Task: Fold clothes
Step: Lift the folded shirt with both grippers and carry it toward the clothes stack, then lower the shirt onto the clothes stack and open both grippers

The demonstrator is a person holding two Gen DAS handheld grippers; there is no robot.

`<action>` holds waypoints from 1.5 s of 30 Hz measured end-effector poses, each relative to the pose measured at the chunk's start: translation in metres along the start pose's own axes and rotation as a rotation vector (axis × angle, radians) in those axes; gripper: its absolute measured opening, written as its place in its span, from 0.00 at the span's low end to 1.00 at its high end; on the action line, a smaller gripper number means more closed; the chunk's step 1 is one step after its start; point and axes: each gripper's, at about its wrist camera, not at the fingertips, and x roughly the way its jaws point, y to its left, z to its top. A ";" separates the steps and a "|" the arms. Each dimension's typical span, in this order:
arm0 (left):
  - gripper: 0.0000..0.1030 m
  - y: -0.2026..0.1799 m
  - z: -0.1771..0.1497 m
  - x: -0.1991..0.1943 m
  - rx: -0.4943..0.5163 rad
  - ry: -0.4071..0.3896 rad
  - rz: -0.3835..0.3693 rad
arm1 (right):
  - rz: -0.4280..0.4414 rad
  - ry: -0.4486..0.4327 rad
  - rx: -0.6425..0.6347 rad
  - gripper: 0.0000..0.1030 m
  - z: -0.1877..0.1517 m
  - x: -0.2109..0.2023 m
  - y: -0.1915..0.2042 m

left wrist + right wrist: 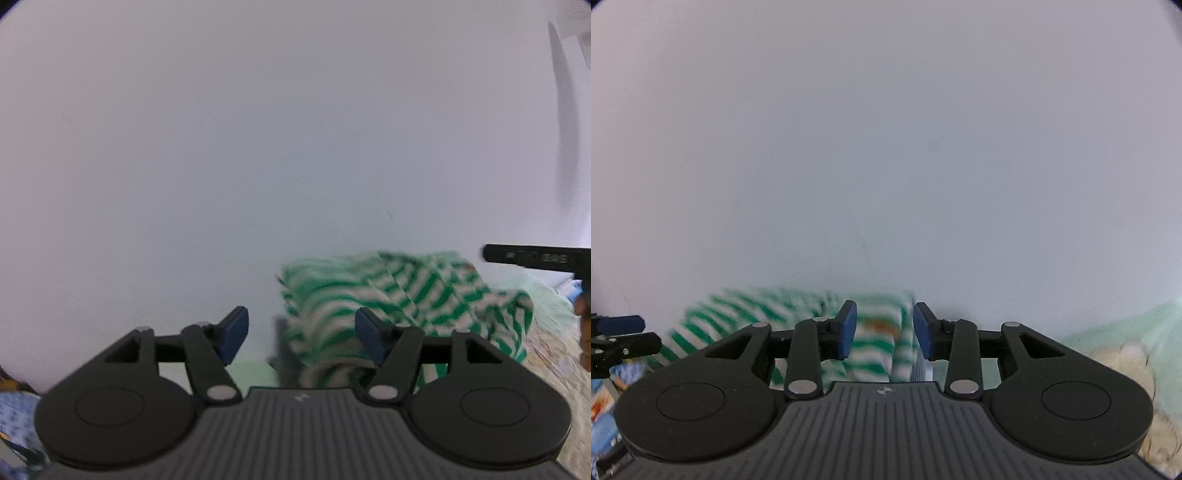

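Both grippers, left [301, 334] and right [884, 328], gape empty; the blurred striped garment [399, 295] seemingly lies beyond their fingertips.

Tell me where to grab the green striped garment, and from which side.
Take the striped garment by its raised top ridge, coming from above with the right tongs, which are open and already face it. It lies bunched against the wall, so no flat hem shows; blur hides finer edges.
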 end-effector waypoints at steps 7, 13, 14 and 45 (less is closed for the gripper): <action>0.59 -0.051 0.023 0.024 0.000 -0.058 0.072 | -0.091 -0.089 -0.273 0.33 -0.013 0.015 0.045; 0.65 -0.038 -0.017 0.075 0.000 0.042 0.180 | -0.123 -0.095 -0.352 0.32 -0.046 0.039 0.062; 0.73 -0.035 -0.025 0.083 -0.002 0.060 0.198 | -0.119 -0.107 -0.367 0.32 -0.050 0.039 0.063; 0.93 -0.036 -0.059 0.106 0.036 0.068 0.306 | -0.169 0.022 -0.274 0.08 -0.047 0.009 0.025</action>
